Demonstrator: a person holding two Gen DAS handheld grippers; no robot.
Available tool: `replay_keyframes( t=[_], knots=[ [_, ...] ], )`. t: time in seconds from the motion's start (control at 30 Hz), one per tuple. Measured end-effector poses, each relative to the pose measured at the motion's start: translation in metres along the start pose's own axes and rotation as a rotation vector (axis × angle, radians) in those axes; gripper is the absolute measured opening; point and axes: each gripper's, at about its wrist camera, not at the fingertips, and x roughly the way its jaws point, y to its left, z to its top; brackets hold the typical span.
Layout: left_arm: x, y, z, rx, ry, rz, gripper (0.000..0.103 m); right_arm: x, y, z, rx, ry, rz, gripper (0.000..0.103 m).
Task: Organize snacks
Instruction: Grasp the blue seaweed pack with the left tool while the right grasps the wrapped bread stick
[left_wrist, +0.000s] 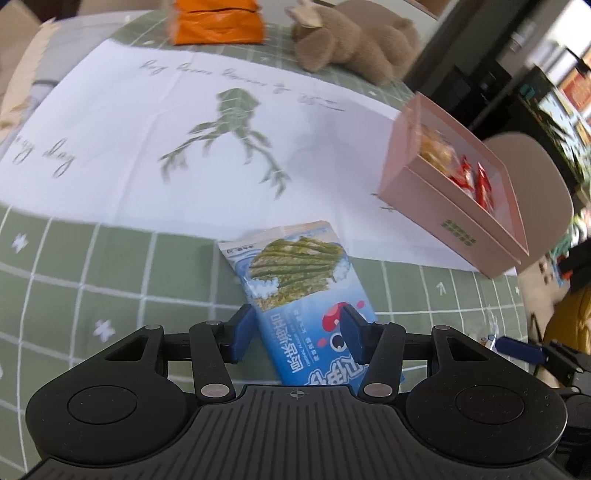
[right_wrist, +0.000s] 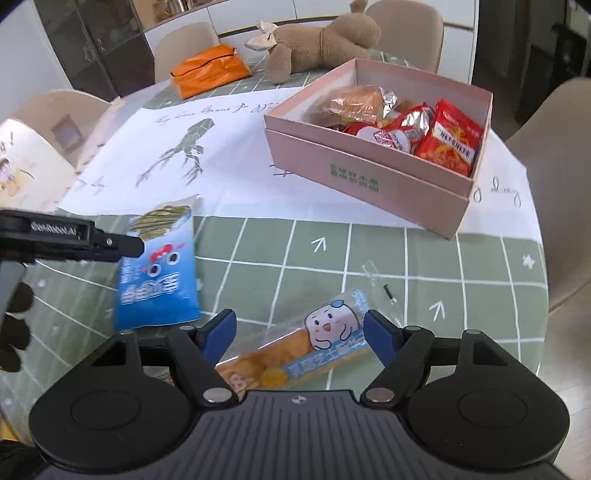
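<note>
A blue seaweed snack bag (left_wrist: 295, 288) lies on the green checked tablecloth, its lower half between the fingers of my left gripper (left_wrist: 297, 334), which is open around it. The same bag (right_wrist: 157, 273) shows in the right wrist view with the left gripper's finger (right_wrist: 110, 245) over it. My right gripper (right_wrist: 301, 334) is open, its fingers either side of a clear-wrapped bread snack with a cartoon face (right_wrist: 314, 343). The pink box (right_wrist: 369, 173) holds several red and orange snack packets (right_wrist: 450, 144); it also shows in the left wrist view (left_wrist: 439, 199).
A white printed paper sheet (right_wrist: 229, 155) covers the table's middle. An orange bag (right_wrist: 208, 70) and a brown plush toy (right_wrist: 317, 44) lie at the far edge. Beige chairs (right_wrist: 546, 166) surround the table. A small clear wrapper (right_wrist: 384, 288) lies by the bread snack.
</note>
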Motion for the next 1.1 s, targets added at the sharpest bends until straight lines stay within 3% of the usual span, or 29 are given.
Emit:
replay_keyframes(
  t=[0.17, 0.37, 0.67, 0.97, 1.1],
  knots=[
    [0.022, -0.030, 0.002, 0.133, 0.032, 0.045, 0.055, 0.003, 0.005, -0.010, -0.085, -0.021, -0.107, 0.076],
    [0.025, -0.052, -0.003, 0.252, 0.024, 0.081, 0.056, -0.020, -0.005, -0.016, -0.056, -0.058, -0.047, 0.076],
    [0.021, -0.054, -0.005, 0.245, 0.032, 0.055, 0.054, -0.025, -0.025, -0.028, 0.070, 0.052, 0.071, 0.076],
    [0.012, -0.068, -0.008, 0.244, 0.041, -0.012, 0.051, -0.003, -0.008, -0.025, 0.056, 0.068, 0.122, 0.076],
    [0.010, -0.074, -0.007, 0.253, 0.038, -0.020, 0.051, 0.003, -0.007, -0.017, 0.043, 0.031, 0.085, 0.076]
  ],
)
